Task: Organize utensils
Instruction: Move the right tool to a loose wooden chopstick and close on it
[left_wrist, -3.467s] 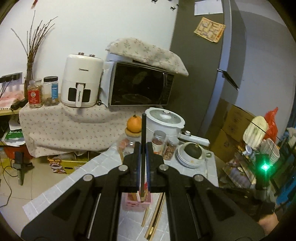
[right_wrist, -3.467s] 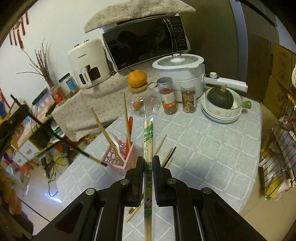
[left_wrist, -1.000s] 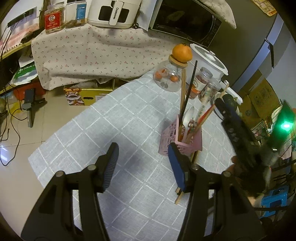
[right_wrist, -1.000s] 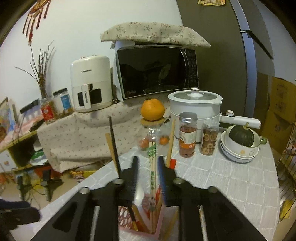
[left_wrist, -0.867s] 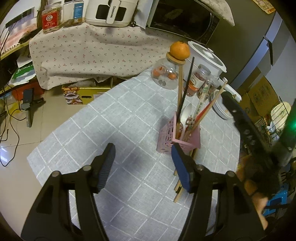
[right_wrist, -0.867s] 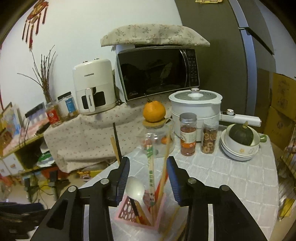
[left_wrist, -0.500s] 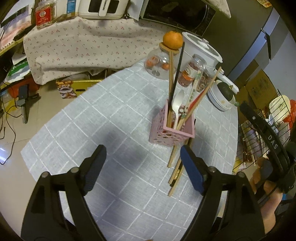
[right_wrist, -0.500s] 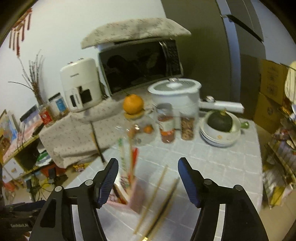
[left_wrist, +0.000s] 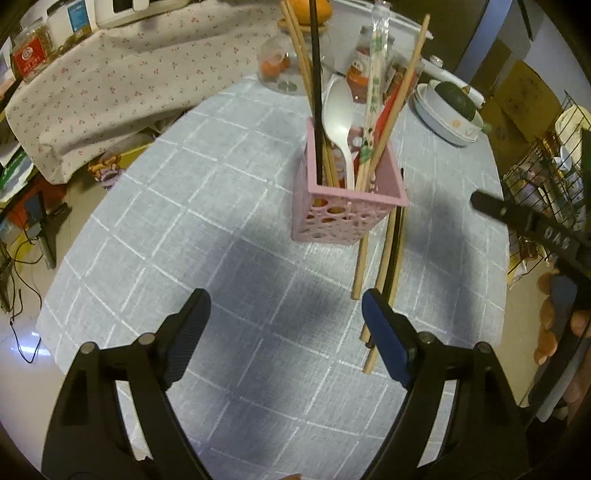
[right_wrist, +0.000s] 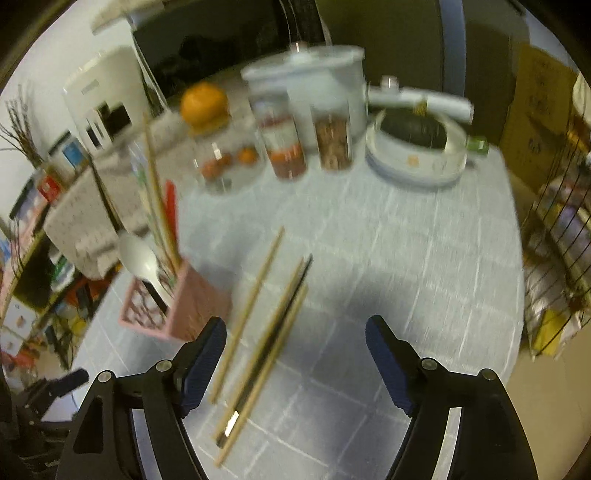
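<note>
Pink holder upright on the grey checked tablecloth, packed with chopsticks and a white spoon; several loose chopsticks lie on the cloth just beside it. Left gripper hangs over bare cloth, jaws wide, empty. Right gripper above the loose chopsticks, jaws opening, pads touching none.
</note>
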